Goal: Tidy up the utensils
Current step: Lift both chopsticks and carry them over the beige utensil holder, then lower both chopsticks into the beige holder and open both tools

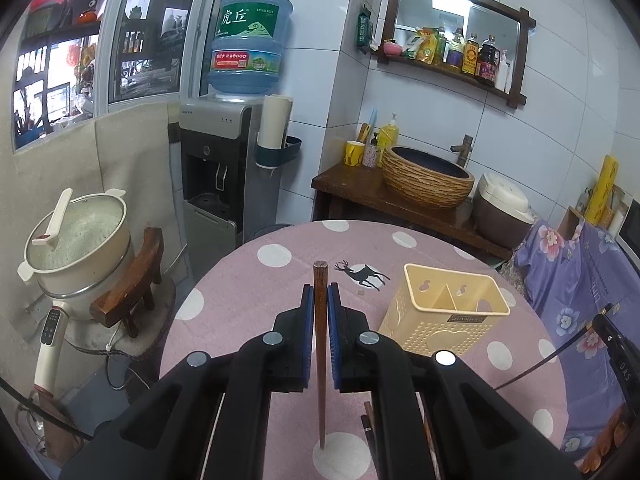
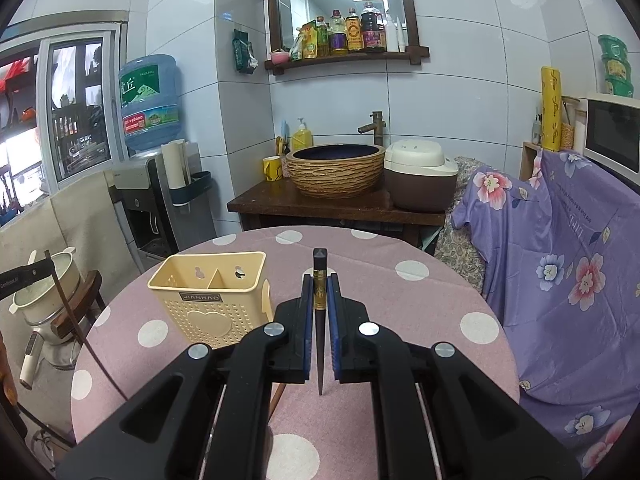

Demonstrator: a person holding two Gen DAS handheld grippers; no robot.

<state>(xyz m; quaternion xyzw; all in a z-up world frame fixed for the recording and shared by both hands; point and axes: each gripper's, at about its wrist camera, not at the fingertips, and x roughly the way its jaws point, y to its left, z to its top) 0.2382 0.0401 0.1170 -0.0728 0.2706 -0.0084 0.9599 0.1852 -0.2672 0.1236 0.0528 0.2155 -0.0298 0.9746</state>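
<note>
My left gripper [image 1: 320, 292] is shut on a brown wooden chopstick [image 1: 320, 344], held upright above the table. My right gripper [image 2: 320, 282] is shut on a dark chopstick with a gold band [image 2: 320, 320], also upright. A cream plastic utensil holder [image 1: 444, 312] with two compartments stands on the table, right of the left gripper; in the right wrist view the holder [image 2: 212, 296] stands left of the right gripper. Both compartments look empty. The other gripper and its chopstick show at the right edge of the left view [image 1: 616, 344] and the left edge of the right view [image 2: 64, 312].
The round table [image 1: 248, 280] has a pink polka-dot cloth. More chopsticks lie under my grippers [image 2: 276, 400]. A purple floral cloth [image 2: 560, 264] covers furniture at the right. A cooker on a wooden stool [image 1: 80, 248] and a water dispenser [image 1: 224, 168] stand left.
</note>
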